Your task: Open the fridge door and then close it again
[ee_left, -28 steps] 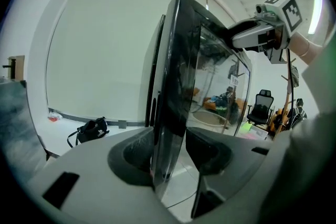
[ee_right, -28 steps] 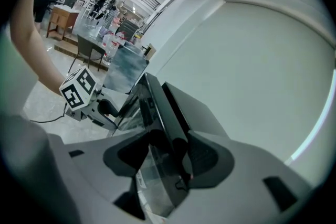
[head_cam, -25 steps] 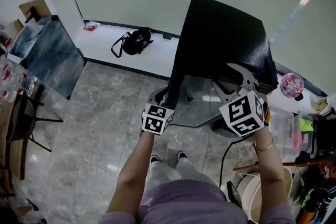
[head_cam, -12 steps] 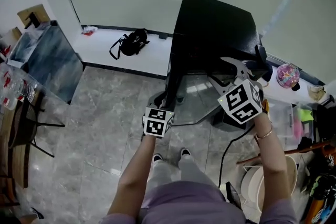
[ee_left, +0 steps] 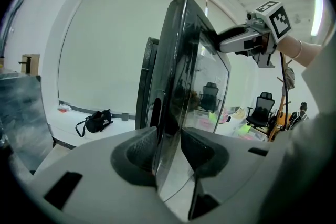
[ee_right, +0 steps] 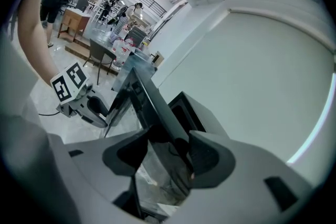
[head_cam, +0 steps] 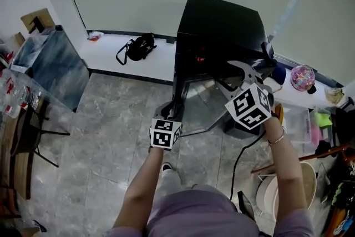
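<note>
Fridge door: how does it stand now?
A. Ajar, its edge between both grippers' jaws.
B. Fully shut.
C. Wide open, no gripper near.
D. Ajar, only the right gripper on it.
A: the fridge door stands out from the fridge, its edge between the jaws of the left gripper, which have just been closing, and of the right gripper.

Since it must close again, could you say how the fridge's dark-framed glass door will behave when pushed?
The dark-framed glass door, a framed pane, is probably stiff. Standing ajar on the black fridge, it should swing. Slamming might crack it.
</note>
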Demonstrator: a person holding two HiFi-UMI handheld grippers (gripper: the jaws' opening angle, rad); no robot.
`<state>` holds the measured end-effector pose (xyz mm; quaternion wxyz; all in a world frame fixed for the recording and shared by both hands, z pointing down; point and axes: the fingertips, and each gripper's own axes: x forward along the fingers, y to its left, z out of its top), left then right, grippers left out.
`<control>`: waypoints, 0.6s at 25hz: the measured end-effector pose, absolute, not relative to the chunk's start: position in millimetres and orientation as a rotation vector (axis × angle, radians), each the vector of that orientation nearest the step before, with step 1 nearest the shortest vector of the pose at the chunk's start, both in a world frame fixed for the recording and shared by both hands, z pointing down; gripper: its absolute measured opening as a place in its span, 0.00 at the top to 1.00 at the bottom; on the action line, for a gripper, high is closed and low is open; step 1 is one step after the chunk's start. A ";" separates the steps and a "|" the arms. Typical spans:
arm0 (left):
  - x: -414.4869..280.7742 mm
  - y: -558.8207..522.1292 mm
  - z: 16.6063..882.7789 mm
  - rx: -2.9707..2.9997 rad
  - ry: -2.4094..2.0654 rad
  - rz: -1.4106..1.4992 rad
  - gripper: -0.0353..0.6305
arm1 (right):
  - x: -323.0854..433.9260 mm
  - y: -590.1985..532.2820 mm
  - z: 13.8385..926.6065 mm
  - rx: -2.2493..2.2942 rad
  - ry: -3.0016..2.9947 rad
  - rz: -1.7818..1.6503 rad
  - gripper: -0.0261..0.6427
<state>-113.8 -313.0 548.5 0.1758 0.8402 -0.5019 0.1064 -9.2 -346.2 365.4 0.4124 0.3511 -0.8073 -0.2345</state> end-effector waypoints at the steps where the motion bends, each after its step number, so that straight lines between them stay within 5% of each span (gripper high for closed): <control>1: -112.8 -309.7 548.0 2.375 -1.428 0.302 0.75 | -8.3 -343.9 365.0 0.878 -2.035 -0.597 0.59; 15: -83.7 -239.9 544.7 2.253 -1.604 0.271 0.75 | 13.2 -295.2 362.6 0.757 -2.138 -0.710 0.59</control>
